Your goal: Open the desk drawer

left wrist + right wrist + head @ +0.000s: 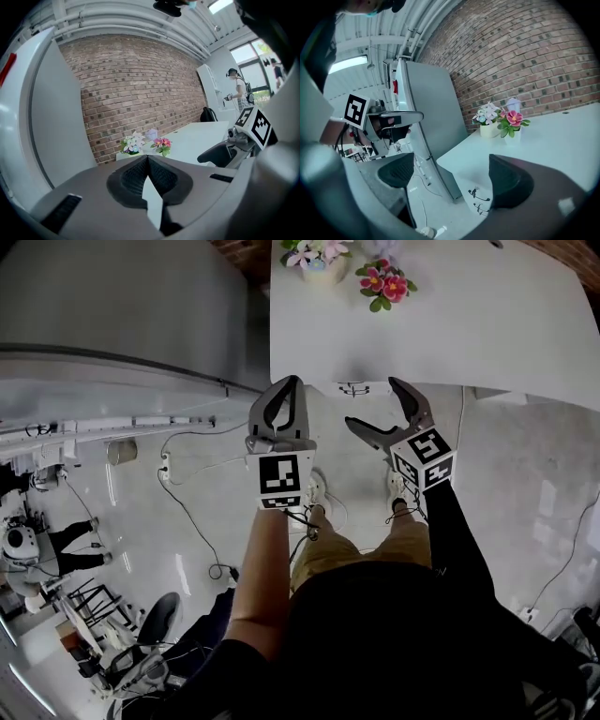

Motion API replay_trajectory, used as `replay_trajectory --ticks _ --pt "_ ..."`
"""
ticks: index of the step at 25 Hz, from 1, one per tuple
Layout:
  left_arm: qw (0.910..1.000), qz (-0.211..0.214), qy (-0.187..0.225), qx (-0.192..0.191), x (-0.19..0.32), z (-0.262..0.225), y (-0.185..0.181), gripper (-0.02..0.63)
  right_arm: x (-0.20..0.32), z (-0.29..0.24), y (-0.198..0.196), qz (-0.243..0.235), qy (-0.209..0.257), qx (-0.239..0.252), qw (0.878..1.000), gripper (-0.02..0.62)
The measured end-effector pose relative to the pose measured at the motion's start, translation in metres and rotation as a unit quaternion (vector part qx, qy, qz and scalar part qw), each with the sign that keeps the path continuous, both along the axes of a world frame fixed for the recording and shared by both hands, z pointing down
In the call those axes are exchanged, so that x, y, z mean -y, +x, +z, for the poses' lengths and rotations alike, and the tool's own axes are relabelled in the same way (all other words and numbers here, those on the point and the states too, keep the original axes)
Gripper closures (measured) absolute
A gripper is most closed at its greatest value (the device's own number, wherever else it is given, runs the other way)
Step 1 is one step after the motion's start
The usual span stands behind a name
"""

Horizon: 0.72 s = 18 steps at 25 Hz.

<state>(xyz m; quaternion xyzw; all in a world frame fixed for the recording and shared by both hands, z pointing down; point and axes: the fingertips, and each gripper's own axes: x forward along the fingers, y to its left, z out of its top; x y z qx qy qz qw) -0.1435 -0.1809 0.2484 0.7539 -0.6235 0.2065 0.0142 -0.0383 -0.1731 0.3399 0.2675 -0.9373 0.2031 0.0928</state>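
Observation:
The white desk (469, 324) fills the top right of the head view, and its front edge faces me. A small dark key or pull (353, 388) sits on the desk front; in the right gripper view two such fittings (477, 193) show on the drawer face under the top. My left gripper (289, 382) is shut and empty, held just short of the desk edge, with its pads (136, 176) pressed together. My right gripper (373, 404) is open and empty beside it, and the desk corner shows between its pads (508, 180).
Two small flower pots, pale (314, 254) and pink (386, 282), stand at the desk's far left. A tall grey cabinet (112, 306) stands left of the desk. Cables (187, 512) trail over the glossy floor. Another person (236, 89) stands far off by a window.

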Motion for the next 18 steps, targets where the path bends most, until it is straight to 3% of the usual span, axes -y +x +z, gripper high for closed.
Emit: replay_trajectory --ticks 5,9,18 --pt "0.9979 0.057 -0.022 -0.023 0.004 0.028 -0.012 0.600 -0.012 0.023 -0.014 0.065 -0.016 0.001 0.998 0.086" --pt "0.9966 0.071 -0.026 -0.033 0.007 0.050 -0.020 0.600 -0.014 0.051 -0.017 0.108 -0.033 0.015 0.993 0.096" --pt "0.9964 0.059 -0.032 -0.052 0.007 0.094 -0.031 0.600 0.001 0.110 -0.022 0.156 -0.155 0.151 0.964 0.100"
